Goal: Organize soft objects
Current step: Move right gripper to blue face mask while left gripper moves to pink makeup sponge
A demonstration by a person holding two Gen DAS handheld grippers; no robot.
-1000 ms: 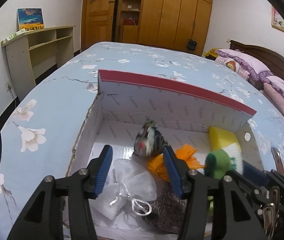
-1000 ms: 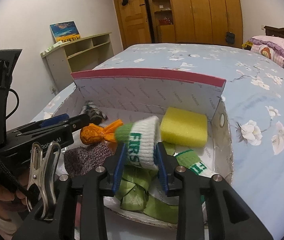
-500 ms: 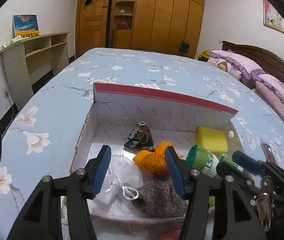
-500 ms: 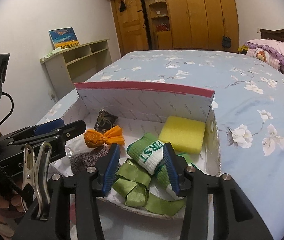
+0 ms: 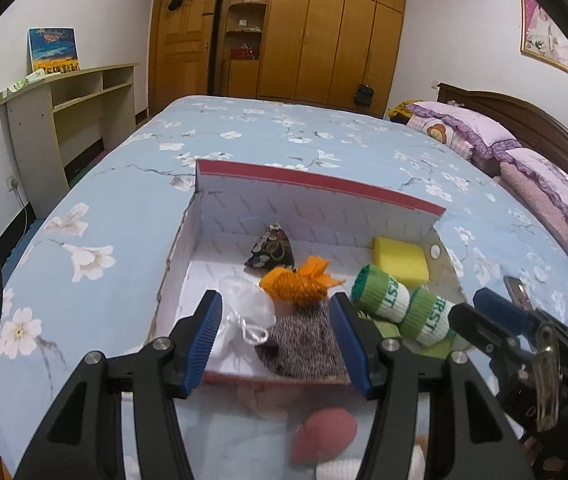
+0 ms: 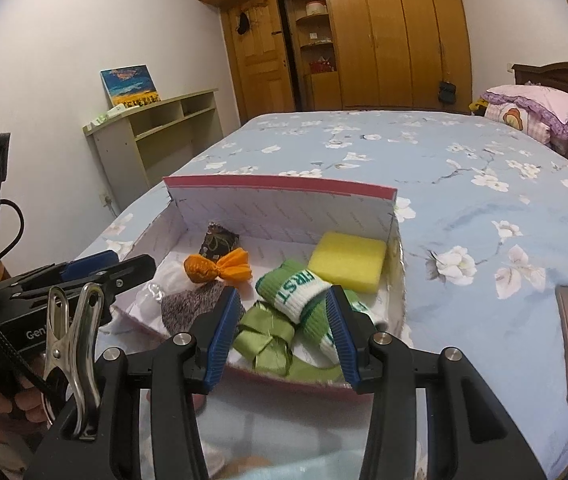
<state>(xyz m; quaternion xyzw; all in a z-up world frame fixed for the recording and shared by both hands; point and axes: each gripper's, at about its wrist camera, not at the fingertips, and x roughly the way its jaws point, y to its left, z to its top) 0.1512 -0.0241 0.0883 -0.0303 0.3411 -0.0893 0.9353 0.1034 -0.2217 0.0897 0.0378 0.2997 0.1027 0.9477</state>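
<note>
Blue flowered bedding (image 6: 464, 168) carries the cardboard box (image 5: 316, 184), now farther from both tongs than a second ago; wooden wardrobes (image 6: 384, 40) stand beyond; the rolled green sock (image 6: 296, 286), gripped a second ago, lies in the box beside the yellow sponge (image 6: 348, 262); right tongs (image 6: 284, 330) open, empty; left tongs (image 5: 278, 344) open, pulled back before the box.

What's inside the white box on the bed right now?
Inside the box: yellow sponge, two green-and-white socks, green ribbon, orange pouch, dark floral pouch, white mesh bag and grey knit piece. Anything beneath them is covered.
</note>
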